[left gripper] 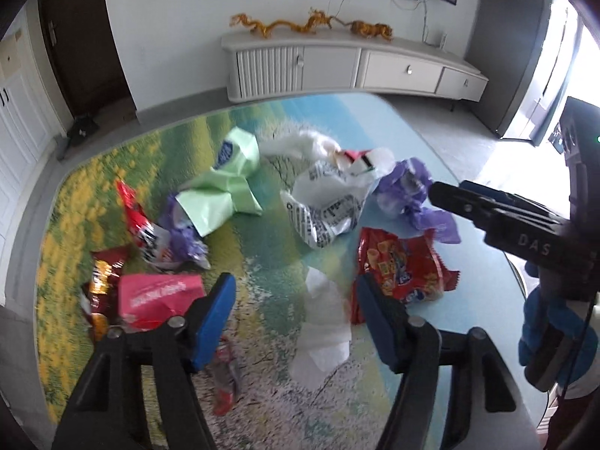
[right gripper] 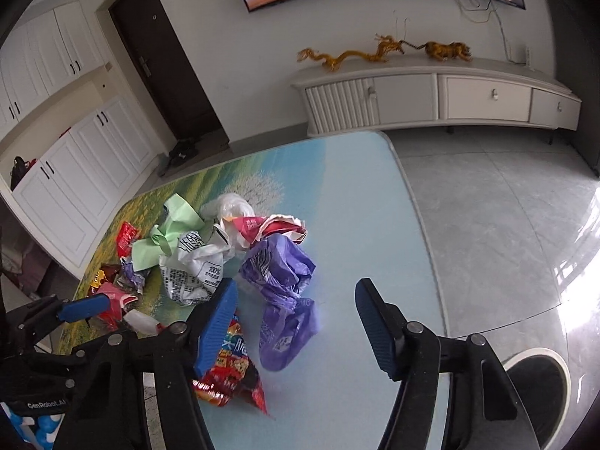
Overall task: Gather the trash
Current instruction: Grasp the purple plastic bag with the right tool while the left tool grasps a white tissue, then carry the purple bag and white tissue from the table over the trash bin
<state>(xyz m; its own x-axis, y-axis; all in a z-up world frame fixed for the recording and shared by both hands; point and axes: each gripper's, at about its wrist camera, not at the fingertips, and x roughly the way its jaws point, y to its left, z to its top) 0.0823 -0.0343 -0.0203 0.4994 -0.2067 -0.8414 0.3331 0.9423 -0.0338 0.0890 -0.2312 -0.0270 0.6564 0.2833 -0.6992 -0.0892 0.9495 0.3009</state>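
Daylight pours in from the window [left gripper: 562, 86] on the right, blown out to white; it throws a hard glare across the tiled floor [right gripper: 577, 255]; the left wrist view is smeared with motion blur over the wrappers [left gripper: 150, 232], the right one sharper; both bend the TV cabinet [right gripper: 450, 97] and darken to black at the corners.

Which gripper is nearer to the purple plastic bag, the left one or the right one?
Right. The purple plastic bag lies just ahead of the right gripper, between its open jaws. The left gripper is over the white tissue, farther off.
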